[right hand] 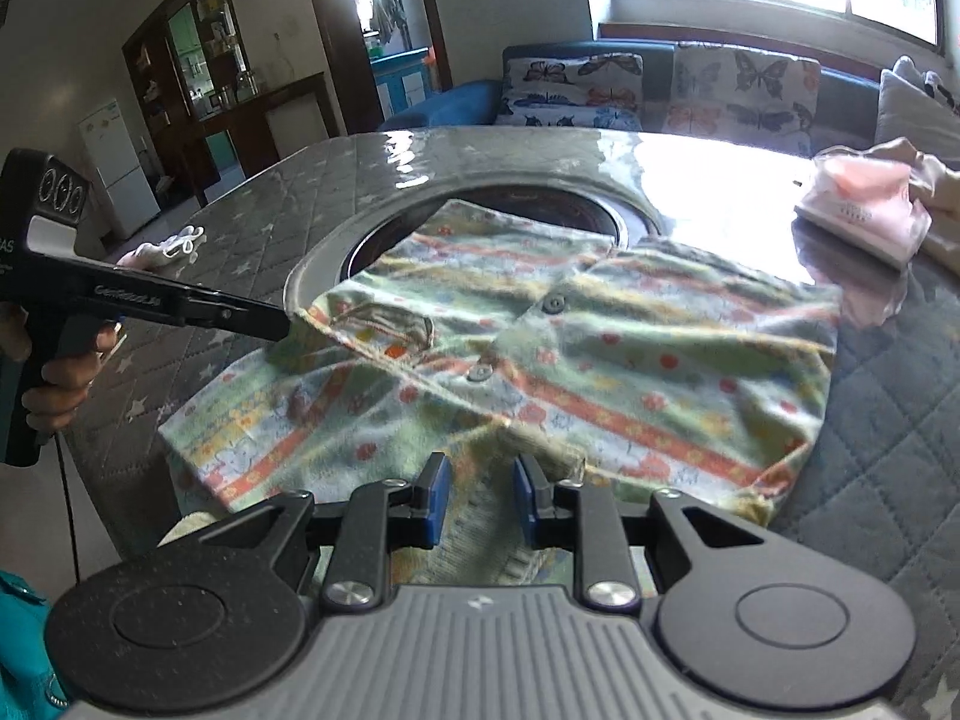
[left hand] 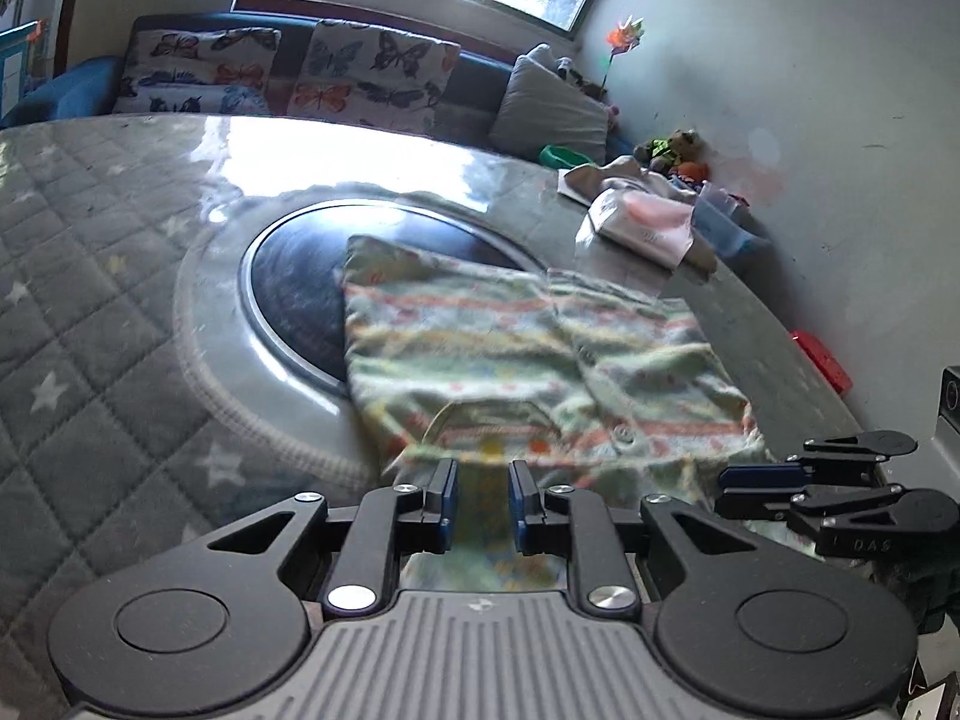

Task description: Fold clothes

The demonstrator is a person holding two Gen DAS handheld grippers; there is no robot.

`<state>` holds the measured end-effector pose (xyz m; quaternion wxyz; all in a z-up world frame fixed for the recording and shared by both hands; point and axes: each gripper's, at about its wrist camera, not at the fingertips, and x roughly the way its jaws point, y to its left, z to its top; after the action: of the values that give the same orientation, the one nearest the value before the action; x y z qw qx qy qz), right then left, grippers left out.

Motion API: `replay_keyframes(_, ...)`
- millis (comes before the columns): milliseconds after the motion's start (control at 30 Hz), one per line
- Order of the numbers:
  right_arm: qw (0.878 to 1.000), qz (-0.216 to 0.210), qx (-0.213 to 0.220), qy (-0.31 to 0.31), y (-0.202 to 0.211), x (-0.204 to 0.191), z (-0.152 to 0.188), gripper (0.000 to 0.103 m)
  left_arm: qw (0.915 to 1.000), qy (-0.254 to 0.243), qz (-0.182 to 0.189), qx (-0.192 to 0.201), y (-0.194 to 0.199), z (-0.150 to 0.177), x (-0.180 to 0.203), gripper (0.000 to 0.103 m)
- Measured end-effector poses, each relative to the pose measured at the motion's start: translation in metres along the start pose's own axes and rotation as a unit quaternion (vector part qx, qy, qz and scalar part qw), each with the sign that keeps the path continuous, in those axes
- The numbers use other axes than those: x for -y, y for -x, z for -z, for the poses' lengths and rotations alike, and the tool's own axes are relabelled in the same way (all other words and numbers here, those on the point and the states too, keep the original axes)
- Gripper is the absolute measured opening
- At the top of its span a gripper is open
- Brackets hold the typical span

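Right wrist view, left gripper point(right hand: 287, 327) pinching shirt point(right hand: 600, 360) edge, right gripper point(right hand: 478, 501) narrowly clamping hem.

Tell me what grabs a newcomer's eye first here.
The striped, flower-printed shirt lies spread mid-table, partly over a dark round inset in the quilted, star-patterned table cover. Both grippers, left gripper and right gripper, grip its near edge. Butterfly cushions line the sofa behind.
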<state>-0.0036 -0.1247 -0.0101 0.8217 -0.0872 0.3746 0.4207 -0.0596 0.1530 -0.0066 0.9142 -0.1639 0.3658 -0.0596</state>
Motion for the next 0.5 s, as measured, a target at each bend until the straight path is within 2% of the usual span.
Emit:
replay_keyframes(233, 1.000, 0.000, -0.008, 0.005, -0.013, 0.000, -0.001, 0.026, 0.9998, 0.003, -0.010, -0.017, -0.021, 0.002, -0.010, 0.019)
replay_keyframes(500, 1.000, -0.005, 0.000, 0.030, -0.007, -0.014, -0.007, 0.026, 0.9996, -0.025, -0.011, -0.003, -0.008, 0.002, 0.008, 0.021)
